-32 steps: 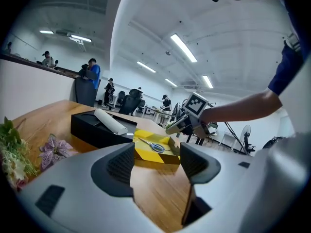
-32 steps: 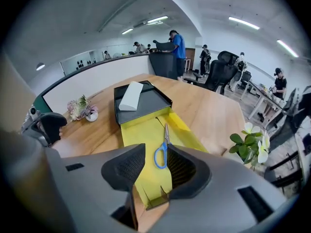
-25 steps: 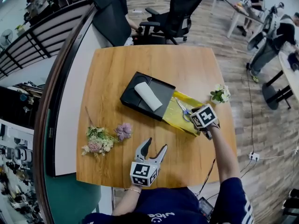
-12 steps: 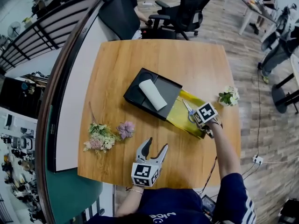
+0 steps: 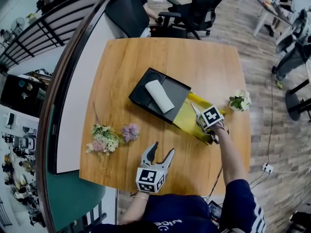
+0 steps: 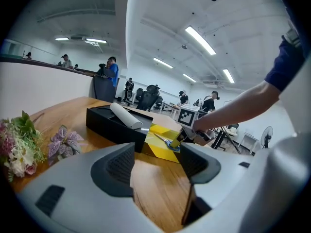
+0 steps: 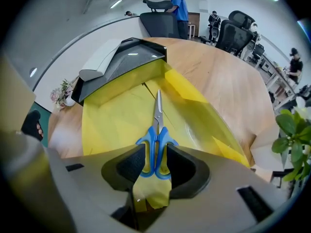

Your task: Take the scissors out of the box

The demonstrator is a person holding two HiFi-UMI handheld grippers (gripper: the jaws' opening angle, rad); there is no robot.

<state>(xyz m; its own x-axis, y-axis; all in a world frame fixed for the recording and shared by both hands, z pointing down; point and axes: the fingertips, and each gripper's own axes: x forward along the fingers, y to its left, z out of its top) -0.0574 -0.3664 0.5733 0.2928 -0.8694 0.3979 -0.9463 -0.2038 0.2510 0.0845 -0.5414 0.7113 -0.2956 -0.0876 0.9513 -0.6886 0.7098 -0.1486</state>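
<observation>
Blue-handled scissors (image 7: 156, 132) lie flat on the yellow lining of the box's pulled-out tray (image 7: 109, 125), blades pointing toward the black box (image 5: 145, 101). My right gripper (image 7: 156, 166) points steeply down over them, its jaws partly apart with both blue handle loops between the pads and the scissors still resting on the lining. In the head view the right gripper (image 5: 203, 123) hides the handles and only the scissors' blades (image 5: 195, 110) show. My left gripper (image 5: 159, 152) hovers open and empty over the table's near edge, aimed at the box.
A white roll (image 5: 159, 96) lies on the black box. Dried flowers (image 5: 103, 141) and a purple bloom (image 5: 129, 131) lie at the table's left. A small white-flowered plant (image 5: 239, 101) stands at the right edge. Office chairs stand beyond the far edge.
My right gripper has come down onto the tray, so the scissor handles now sit between its jaws. The left gripper has stayed where it was.
</observation>
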